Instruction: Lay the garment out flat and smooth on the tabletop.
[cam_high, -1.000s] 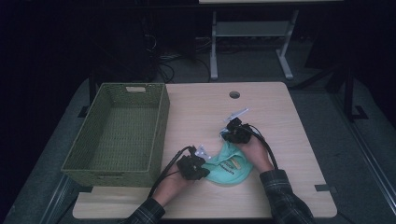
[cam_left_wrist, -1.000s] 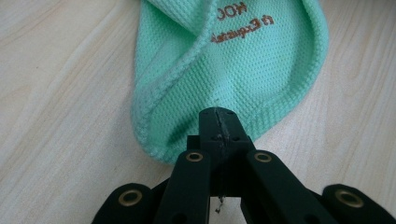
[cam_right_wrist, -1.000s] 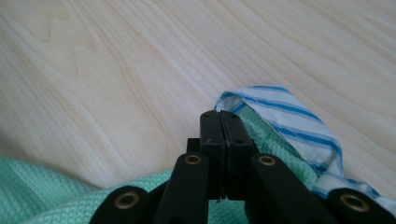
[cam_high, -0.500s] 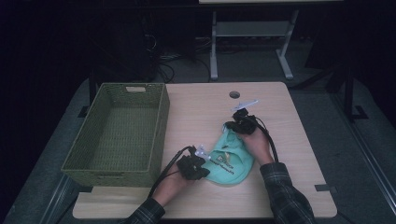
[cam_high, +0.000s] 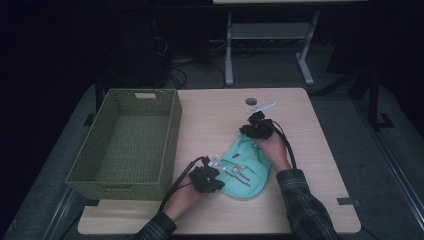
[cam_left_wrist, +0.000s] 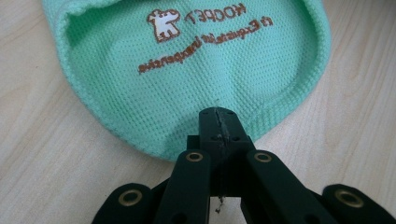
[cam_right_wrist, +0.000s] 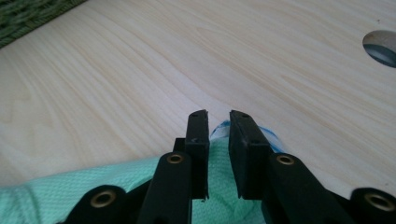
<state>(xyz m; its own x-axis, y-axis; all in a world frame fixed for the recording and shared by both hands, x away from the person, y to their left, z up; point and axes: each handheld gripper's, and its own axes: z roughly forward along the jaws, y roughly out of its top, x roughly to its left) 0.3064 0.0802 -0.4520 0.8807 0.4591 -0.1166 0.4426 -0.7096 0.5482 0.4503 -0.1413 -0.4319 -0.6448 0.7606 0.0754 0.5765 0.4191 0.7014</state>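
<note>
The left tool (cam_left_wrist: 218, 122) is clamped on the near hem of the green cloth (cam_high: 245, 167); the right tool (cam_right_wrist: 218, 122) has just been parting its jaws, slightly apart over the far end. The cloth lies on the table (cam_high: 320, 150) just right of the wicker basket (cam_high: 172, 130), its long axis running tool to tool, the left one nearer the basket.

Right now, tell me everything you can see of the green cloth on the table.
The green cloth is mint, of a waffle-textured knit with a thick hemmed, rounded edge and brown embroidered lettering beside a small animal logo. It lies rumpled on the wooden table, right of the wicker basket. The left gripper is shut on its near edge; the right gripper, jaws just opening, has cloth between them.
</note>
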